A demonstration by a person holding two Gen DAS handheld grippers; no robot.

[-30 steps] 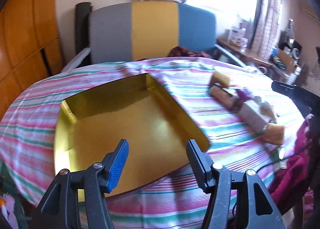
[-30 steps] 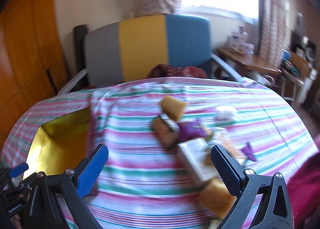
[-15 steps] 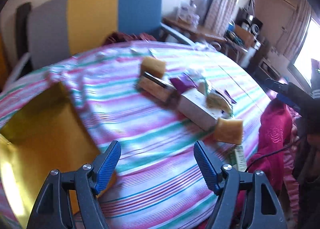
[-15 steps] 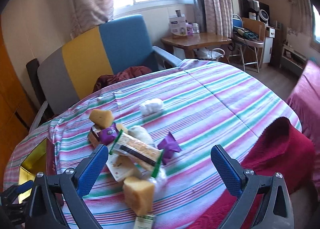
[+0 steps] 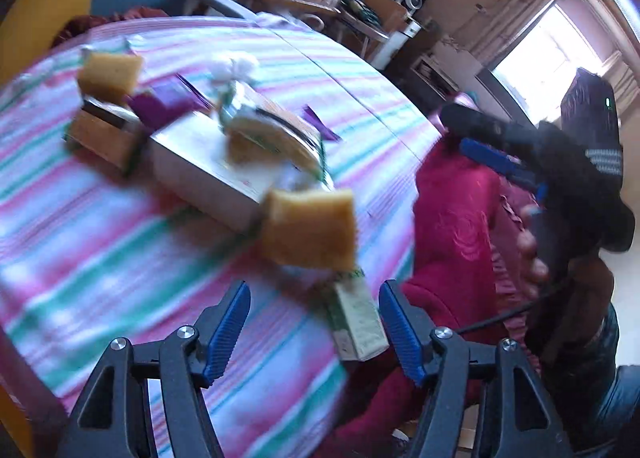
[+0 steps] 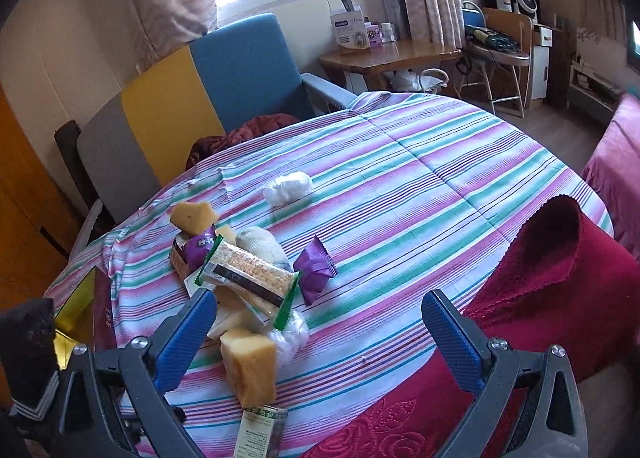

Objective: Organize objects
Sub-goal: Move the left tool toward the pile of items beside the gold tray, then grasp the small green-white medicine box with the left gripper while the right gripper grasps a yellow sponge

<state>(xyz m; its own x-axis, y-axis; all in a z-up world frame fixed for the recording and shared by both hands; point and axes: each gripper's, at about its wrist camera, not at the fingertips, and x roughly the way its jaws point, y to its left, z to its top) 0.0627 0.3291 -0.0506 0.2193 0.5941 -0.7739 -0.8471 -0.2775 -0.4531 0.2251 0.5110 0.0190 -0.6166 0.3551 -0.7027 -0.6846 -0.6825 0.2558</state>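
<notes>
- Left gripper (image 5: 314, 324) closing, nothing clamped; lined up on sponge (image 5: 310, 232) and carton (image 5: 356, 322) at cloth (image 5: 100, 250) edge.
- Right gripper (image 6: 320, 332) gaping, empty, parked beside the pile.

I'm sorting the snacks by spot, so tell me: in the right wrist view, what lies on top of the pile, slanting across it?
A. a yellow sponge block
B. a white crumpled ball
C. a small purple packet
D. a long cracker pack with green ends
D: the long cracker pack with green ends slants across the top of the pile, over the other items on the striped tablecloth.
</notes>
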